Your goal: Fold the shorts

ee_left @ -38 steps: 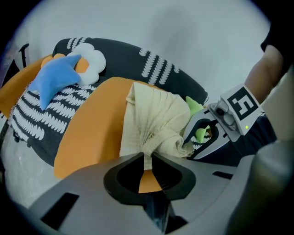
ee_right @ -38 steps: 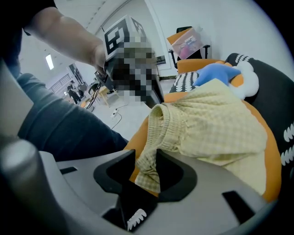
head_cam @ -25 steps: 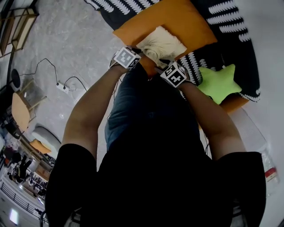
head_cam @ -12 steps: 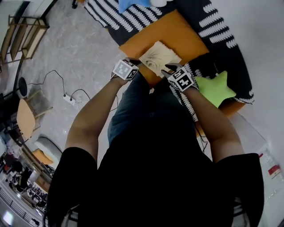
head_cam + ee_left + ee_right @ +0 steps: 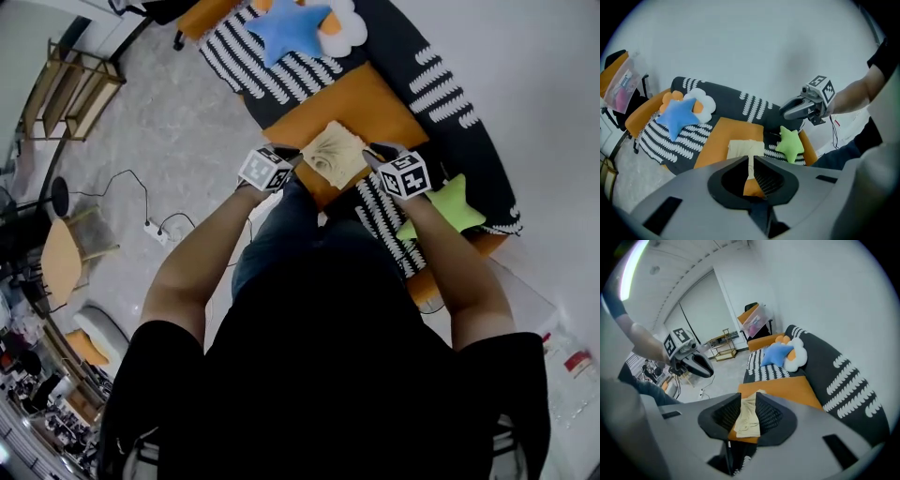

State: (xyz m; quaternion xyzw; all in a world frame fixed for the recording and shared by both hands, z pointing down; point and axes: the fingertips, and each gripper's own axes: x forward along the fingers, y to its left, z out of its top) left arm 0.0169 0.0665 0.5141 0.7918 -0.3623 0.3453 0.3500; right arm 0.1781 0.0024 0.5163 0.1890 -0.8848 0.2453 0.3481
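Observation:
The cream shorts (image 5: 336,153) lie folded on the orange cushion (image 5: 380,101) of a sofa; they also show in the left gripper view as the shorts (image 5: 745,147) and in the right gripper view as the shorts (image 5: 749,414). My left gripper (image 5: 286,156) hangs above their near left edge, jaws shut to a thin slit, holding nothing. My right gripper (image 5: 379,155) hangs above the near right edge. Its jaws have just been closing but still stand apart, with nothing between them. Each gripper view shows the other tool: the right gripper (image 5: 806,105) and the left gripper (image 5: 691,363).
A green star pillow (image 5: 448,208) lies right of the shorts and a blue star pillow (image 5: 289,25) at the sofa's far end. The sofa cover (image 5: 441,84) is black with white stripes. On the floor to the left are a power strip with cables (image 5: 155,230), a wooden chair (image 5: 61,258) and a low rack (image 5: 80,80).
Both grippers have lifted away from the shorts, the right one also drifting right. The shorts stay folded on the cushion. The head view now takes in more of the sofa.

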